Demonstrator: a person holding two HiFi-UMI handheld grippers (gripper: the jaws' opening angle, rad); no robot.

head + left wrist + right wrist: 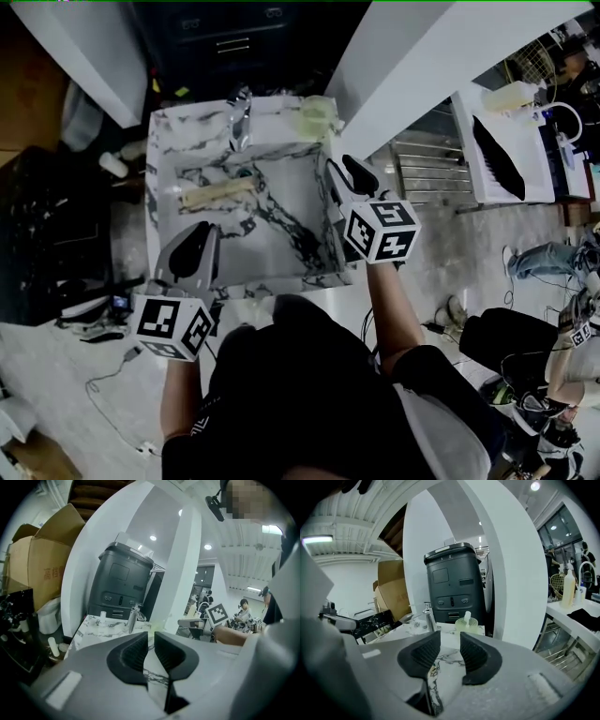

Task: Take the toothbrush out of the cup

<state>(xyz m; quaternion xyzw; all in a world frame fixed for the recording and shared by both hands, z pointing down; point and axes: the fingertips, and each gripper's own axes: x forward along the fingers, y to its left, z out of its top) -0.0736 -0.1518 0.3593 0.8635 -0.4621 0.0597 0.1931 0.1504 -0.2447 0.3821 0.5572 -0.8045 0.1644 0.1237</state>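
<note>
The cup (pale green) is blurred, its contents unclear.

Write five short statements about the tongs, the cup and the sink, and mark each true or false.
1. The right tongs are clamped on the toothbrush. False: their jaws stand apart with nothing between them.
2. The cup stands on the marble counter behind the basin, to the right of the faucet. True.
3. A white stick, probably the toothbrush, stands upright in the cup. True.
4. The cup is red. False: it is pale green.
5. The left tongs hold the cup. False: they are empty and sit at the basin's near left side, far from the cup.
</note>
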